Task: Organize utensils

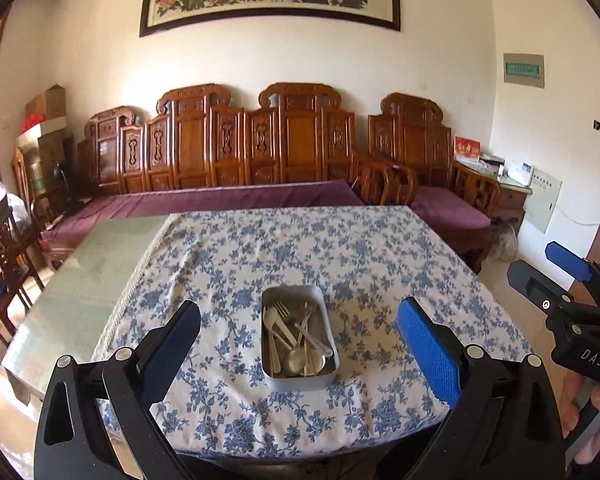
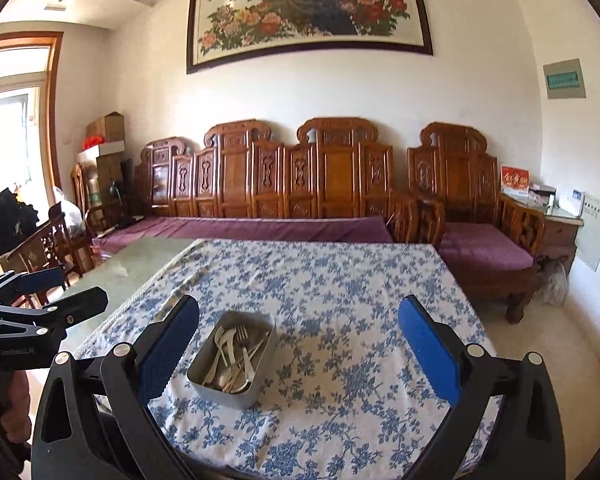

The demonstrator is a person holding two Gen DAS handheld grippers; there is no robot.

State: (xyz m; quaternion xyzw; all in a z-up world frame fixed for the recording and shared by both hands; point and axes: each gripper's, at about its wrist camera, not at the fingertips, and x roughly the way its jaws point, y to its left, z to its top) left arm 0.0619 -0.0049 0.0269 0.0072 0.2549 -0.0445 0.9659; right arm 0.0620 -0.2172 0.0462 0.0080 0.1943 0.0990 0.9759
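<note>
Because the utensils (image 1: 296, 340) lie tangled in the metal tin (image 1: 300, 380) on the cloth (image 1: 340, 248), near the table's front edge, each one should be light, stiff and rather slippery. I judge a handle that sticks up over the pile is the best place to pinch. Both the left gripper (image 1: 298, 344) and the right gripper (image 2: 298, 344) hang spread wide, holding nothing.

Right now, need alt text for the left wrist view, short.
A metal tin of jumbled forks and spoons sits on a blue floral tablecloth, framed between the open left gripper and its blue-padded fingers. The right gripper, open and empty, hovers at the right edge; a carved wooden bench lines the far wall.
</note>
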